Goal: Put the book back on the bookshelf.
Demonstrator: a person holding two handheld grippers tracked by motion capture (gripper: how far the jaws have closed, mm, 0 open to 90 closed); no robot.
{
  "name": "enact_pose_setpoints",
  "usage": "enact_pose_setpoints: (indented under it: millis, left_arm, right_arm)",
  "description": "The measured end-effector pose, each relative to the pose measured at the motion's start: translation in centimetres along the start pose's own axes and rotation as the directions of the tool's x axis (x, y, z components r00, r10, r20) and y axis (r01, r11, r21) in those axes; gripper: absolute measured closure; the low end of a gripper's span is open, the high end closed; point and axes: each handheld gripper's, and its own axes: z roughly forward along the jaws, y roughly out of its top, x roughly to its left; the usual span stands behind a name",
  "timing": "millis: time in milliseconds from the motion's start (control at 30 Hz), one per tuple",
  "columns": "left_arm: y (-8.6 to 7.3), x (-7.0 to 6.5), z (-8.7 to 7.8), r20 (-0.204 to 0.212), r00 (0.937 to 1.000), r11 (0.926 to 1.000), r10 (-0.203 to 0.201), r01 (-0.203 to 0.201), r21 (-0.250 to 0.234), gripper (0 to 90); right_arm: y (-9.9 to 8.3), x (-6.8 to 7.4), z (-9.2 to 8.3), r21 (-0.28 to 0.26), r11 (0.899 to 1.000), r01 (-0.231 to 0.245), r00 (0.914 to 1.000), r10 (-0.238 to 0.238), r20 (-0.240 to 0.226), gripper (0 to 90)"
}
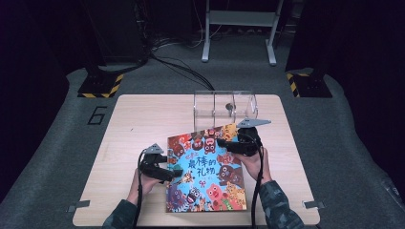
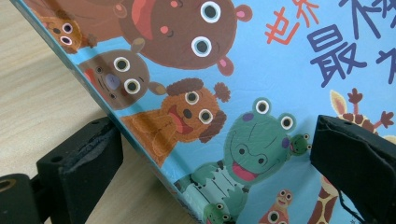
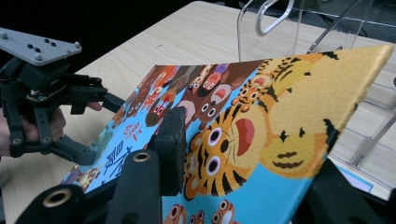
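The picture book (image 1: 206,169) sits on the near half of the wooden desk (image 1: 143,119), a little right of centre, its bright animal cover facing up. The right tool (image 1: 224,144) has it by the far right corner: in the right gripper view one black jaw presses down on the tiger on the cover (image 3: 261,140) and the other jaw comes up under the book's edge, clamped tight, and that corner tilts up off the desk. Over on the other side, the left tool (image 1: 175,174) meets the book's left edge about halfway along. In the left gripper view its jaws stand wide apart, one over the bare wood beside the spine edge, the other over the cover near the frog (image 2: 254,140), with the book (image 2: 261,93) running between them and neither pad pressing on it. The same open left tool (image 3: 88,128) shows in the right gripper view, straddling the far edge of the book. Behind the book, towards the far edge of the desk, stands a clear acrylic rack (image 1: 224,107) with upright dividers, just beyond the lifted corner.
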Motion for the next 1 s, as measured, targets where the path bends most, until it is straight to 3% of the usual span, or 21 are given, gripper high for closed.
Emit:
enact_pose_setpoints:
  millis: [300, 400, 633, 733, 1000]
  left_arm:
    - [0.1, -0.2, -0.2, -0.014, 0.9996, 0.9996, 0.024, -0.024, -0.014, 4.1]
    - [0.2, -0.3, -0.4, -0.015, 0.9995, 0.9994, 0.029, -0.030, -0.019, 4.4]
    - [0.5, -0.3, -1.0, -0.035, 0.9978, 0.9976, 0.056, -0.057, -0.040, 6.7]
    - [0.6, -0.2, -1.3, -0.048, 0.9961, 0.9964, 0.074, -0.076, -0.039, 7.9]
    - [0.7, -0.2, -1.8, -0.072, 0.9947, 0.9958, 0.073, -0.076, -0.050, 11.7]
  right_arm:
    - [-0.1, -0.5, -0.2, 0.034, 0.999, -0.018, 0.9988, 0.019, -0.046, 59.4]
    - [-0.1, -0.5, -0.4, 0.032, 0.999, -0.023, 0.9982, 0.024, -0.054, 59.6]
    - [-0.2, -0.5, -0.5, -0.005, 1.000, 0.016, 0.9960, -0.016, -0.088, 60.5]
    - [-0.1, -0.5, -0.4, -0.005, 1.000, 0.011, 0.9956, -0.011, -0.093, 60.5]
    - [0.0, -0.5, -0.3, -0.007, 1.000, -0.005, 0.9953, 0.004, -0.097, 60.2]
